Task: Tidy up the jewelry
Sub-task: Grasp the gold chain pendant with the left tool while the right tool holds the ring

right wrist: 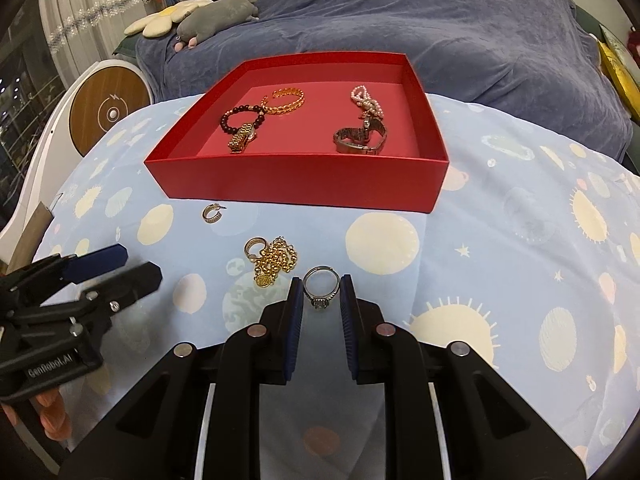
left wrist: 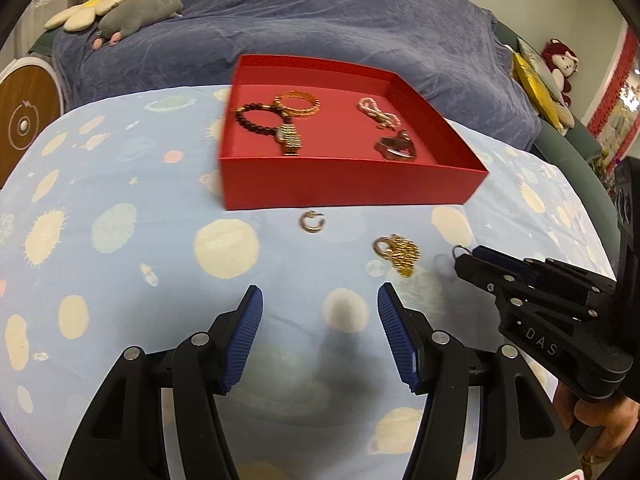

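Note:
A red box (left wrist: 344, 192) (right wrist: 296, 184) on the blue patterned cloth holds a dark bead bracelet (right wrist: 240, 118), a gold cuff (right wrist: 286, 102), a gold watch (right wrist: 242, 139), a pearl piece (right wrist: 366, 102) and a silver watch (right wrist: 360, 138). In front of it lie a hoop earring (left wrist: 312, 222) (right wrist: 211, 213) and a gold chain with a ring (left wrist: 398, 254) (right wrist: 272, 260). My right gripper (right wrist: 321, 294) is shut on a silver ring (right wrist: 321, 284) (left wrist: 460, 251), just above the cloth. My left gripper (left wrist: 320, 312) is open and empty, low over the cloth.
A bed with a dark blue blanket (left wrist: 320, 32) lies behind the cloth, with a grey plush (left wrist: 140, 12) and flower cushion (left wrist: 88, 10) on it. A round wooden disc (right wrist: 108, 110) stands at the left. A red plush (left wrist: 560, 64) sits at the right.

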The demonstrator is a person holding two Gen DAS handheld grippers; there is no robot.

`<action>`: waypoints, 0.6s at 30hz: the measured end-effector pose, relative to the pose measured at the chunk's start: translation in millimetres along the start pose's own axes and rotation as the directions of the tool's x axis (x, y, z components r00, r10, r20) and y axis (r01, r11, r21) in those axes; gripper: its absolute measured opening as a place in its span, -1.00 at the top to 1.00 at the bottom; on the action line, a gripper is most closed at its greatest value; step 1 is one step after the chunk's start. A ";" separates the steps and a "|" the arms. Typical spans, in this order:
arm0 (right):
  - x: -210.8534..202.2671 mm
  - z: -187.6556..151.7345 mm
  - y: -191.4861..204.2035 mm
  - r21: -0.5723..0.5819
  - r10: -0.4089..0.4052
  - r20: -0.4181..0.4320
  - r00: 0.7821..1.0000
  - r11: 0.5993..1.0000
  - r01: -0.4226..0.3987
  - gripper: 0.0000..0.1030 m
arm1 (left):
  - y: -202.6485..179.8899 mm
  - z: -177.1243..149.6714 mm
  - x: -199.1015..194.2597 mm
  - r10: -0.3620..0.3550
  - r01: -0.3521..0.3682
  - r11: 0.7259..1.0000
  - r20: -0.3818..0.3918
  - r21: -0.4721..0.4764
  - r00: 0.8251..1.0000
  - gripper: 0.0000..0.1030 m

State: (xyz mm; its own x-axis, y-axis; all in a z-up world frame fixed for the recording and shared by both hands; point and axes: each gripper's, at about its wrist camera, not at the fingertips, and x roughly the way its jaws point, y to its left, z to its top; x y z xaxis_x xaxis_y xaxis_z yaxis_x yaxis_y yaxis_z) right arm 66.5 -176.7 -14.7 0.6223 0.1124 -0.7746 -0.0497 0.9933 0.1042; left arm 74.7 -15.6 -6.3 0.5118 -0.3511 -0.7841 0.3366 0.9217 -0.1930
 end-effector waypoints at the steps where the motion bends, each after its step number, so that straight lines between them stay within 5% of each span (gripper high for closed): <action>1: -2.3 0.0 -3.3 0.006 -0.002 -0.001 1.000 1.000 0.002 0.65 | -8.2 0.2 2.7 -0.011 0.011 1.000 0.003 0.019 1.000 -0.12; 7: -15.5 -4.1 -24.4 0.047 -0.017 0.000 1.000 0.999 0.017 0.65 | -47.9 10.1 27.0 -0.023 0.021 0.996 0.020 0.086 1.000 -0.10; 12: -21.7 -9.1 -35.5 0.060 -0.020 -0.001 1.000 0.998 0.020 0.65 | -59.4 11.0 52.6 0.016 -0.015 0.997 -0.013 0.080 1.000 0.34; 18: -25.7 -10.3 -43.0 0.068 -0.019 0.000 1.000 0.998 0.019 0.65 | -61.9 6.0 50.5 0.073 -0.076 0.991 0.039 0.112 0.997 0.86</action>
State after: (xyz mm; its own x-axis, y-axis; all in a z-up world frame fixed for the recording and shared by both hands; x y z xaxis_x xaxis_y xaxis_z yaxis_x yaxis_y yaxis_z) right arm 44.5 -222.0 -5.7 0.6230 0.0933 -0.7766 0.0153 0.9912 0.1313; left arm 84.5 -91.3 -30.4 0.5652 -0.2895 -0.7725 0.3827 0.9216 -0.0654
